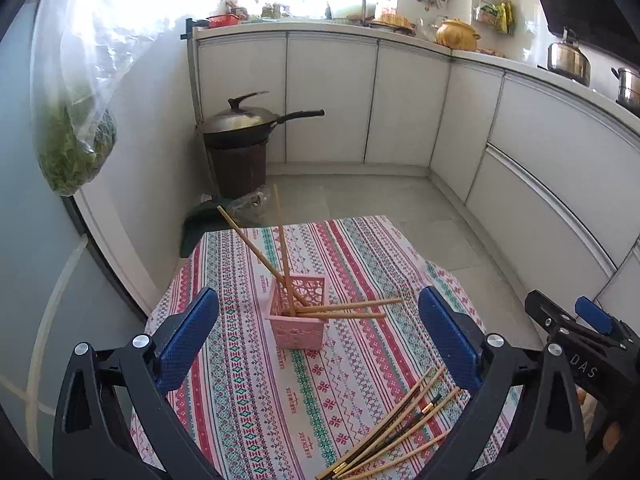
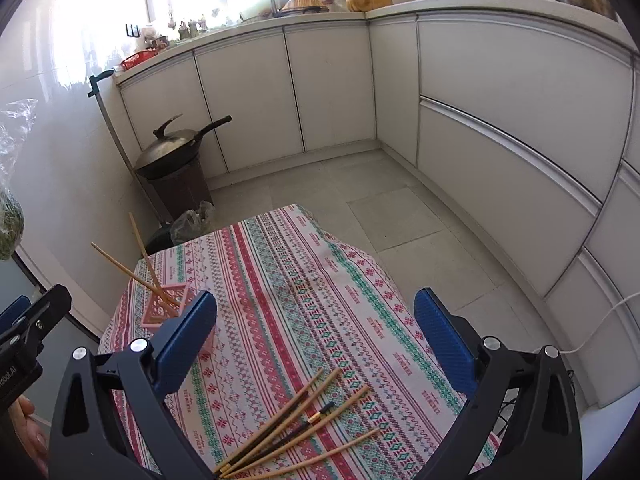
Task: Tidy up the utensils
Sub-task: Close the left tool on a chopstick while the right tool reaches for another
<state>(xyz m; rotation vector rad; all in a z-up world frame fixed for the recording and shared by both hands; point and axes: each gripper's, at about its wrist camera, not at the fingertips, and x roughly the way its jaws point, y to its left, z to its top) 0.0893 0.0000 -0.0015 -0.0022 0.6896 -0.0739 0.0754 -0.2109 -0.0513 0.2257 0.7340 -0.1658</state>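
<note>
A pink lattice holder [image 1: 298,326] stands on the striped tablecloth [image 1: 248,400] with several wooden chopsticks [image 1: 284,256] leaning out of it, two of them tipped low to the right. A loose pile of wooden and dark chopsticks [image 1: 400,432] lies nearer, at the lower right. My left gripper [image 1: 318,296] is open, its blue pads [image 1: 188,340] framing the holder from short of it, nothing between them. My right gripper [image 2: 316,300] is also open and empty, above the loose chopsticks [image 2: 304,428]. In the right wrist view the holder [image 2: 164,308] is partly hidden behind the left pad.
The small table drops off to tiled floor [image 1: 380,196] beyond its far edge. A lidded wok [image 1: 240,124] sits on a brown bin by the wall. A plastic bag of greens [image 1: 76,140] hangs at the left. White cabinets [image 2: 500,120] curve around the right.
</note>
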